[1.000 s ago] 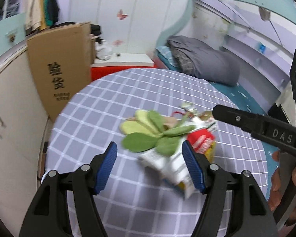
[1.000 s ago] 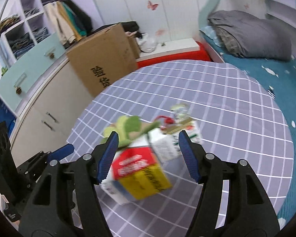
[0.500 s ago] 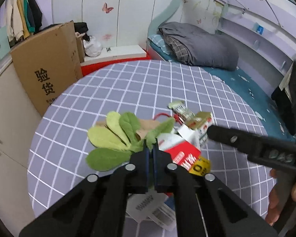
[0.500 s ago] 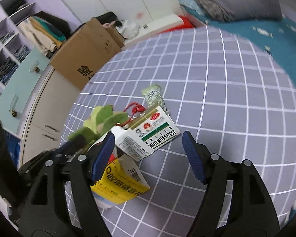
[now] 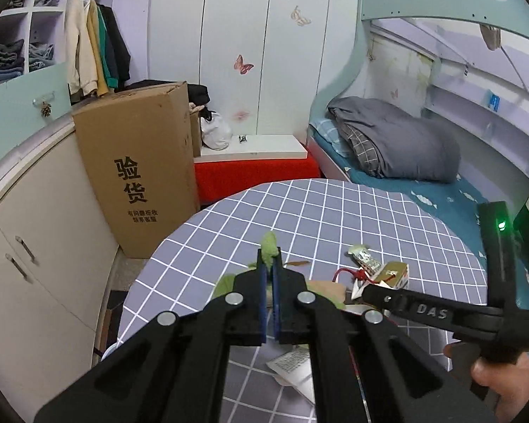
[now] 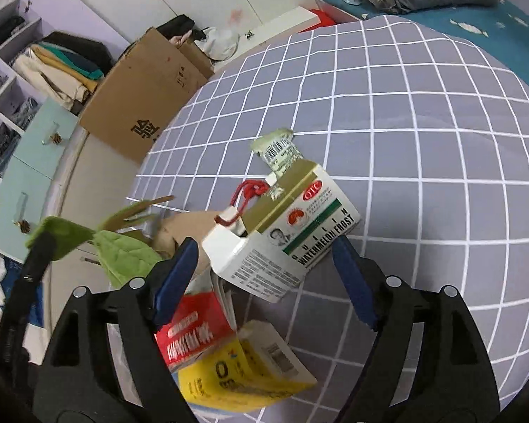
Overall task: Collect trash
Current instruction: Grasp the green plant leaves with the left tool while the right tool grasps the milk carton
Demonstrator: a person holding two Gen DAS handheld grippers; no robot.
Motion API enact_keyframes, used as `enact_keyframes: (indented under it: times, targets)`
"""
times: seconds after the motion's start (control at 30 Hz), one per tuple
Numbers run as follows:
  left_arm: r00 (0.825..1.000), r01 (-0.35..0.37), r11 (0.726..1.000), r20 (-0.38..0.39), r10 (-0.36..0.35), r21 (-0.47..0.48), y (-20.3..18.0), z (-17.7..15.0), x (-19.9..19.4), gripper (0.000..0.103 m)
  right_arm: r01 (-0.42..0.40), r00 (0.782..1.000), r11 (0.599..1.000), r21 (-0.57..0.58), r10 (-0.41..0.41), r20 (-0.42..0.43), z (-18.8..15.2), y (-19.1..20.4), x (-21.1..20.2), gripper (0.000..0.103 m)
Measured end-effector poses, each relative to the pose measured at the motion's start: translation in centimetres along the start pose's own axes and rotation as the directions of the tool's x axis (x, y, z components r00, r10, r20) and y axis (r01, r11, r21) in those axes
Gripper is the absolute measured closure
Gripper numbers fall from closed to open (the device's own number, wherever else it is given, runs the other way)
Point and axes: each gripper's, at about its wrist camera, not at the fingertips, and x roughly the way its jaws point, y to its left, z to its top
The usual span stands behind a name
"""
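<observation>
The trash lies heaped near the table's (image 6: 423,112) near edge, on its grid-patterned cloth: a white medicine carton (image 6: 285,236) lettered "WATERMELON FROST", a red and yellow box (image 6: 222,356) closer in and partly under it, a crumpled wrapper (image 6: 277,149) just beyond it, and a red cord (image 6: 250,190) at its torn top. A sprig of green leaves (image 6: 123,252) rises at the left of the heap. The left tongs (image 5: 271,275) are clamped tight on a leaf of that sprig, whose tip sticks out above the blue pads. The right tongs (image 6: 264,264) straddle the white carton, jaws wide and just now widening, pads clear of it. A cardboard box (image 5: 141,172) stands beyond the table's left edge.
</observation>
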Motion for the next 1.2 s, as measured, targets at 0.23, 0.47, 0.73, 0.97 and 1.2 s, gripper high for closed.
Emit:
enact_keyframes:
  times: [0.23, 0.47, 0.73, 0.97, 1.2]
  targets:
    - [1.0, -0.007, 0.999, -0.004, 0.007, -0.034, 1.4, -0.3, 0.2, 0.1, 0.008, 0.999, 1.0, 0.018, -0.009, 0.033, 1.5, 0.0, 0.6, 0.025]
    - [1.0, -0.011, 0.998, -0.016, 0.01, -0.068, 2.7, -0.5, 0.9, 0.1, 0.073, 0.997, 0.997, -0.037, -0.072, 0.026, 2.3, 0.8, 1.8, 0.042]
    - [1.0, 0.004, 0.995, -0.007, -0.004, -0.103, 3.8, -0.3, 0.4, 0.1, 0.08, 0.996, 0.989, -0.122, -0.074, 0.057, 2.6, 2.0, 0.4, 0.066]
    - [1.0, 0.018, 0.993, 0.009, -0.017, -0.116, 4.2, -0.1, -0.8, 0.101, 0.091, 0.994, 0.985, -0.144, -0.081, 0.071, 2.7, 2.6, -0.9, 0.07]
    - [1.0, 0.028, 0.994, 0.0, -0.028, -0.108, 4.2, -0.6, -1.1, 0.1, 0.096, 0.995, 0.987, -0.128, -0.092, 0.037, 2.0, 1.7, -0.6, 0.047]
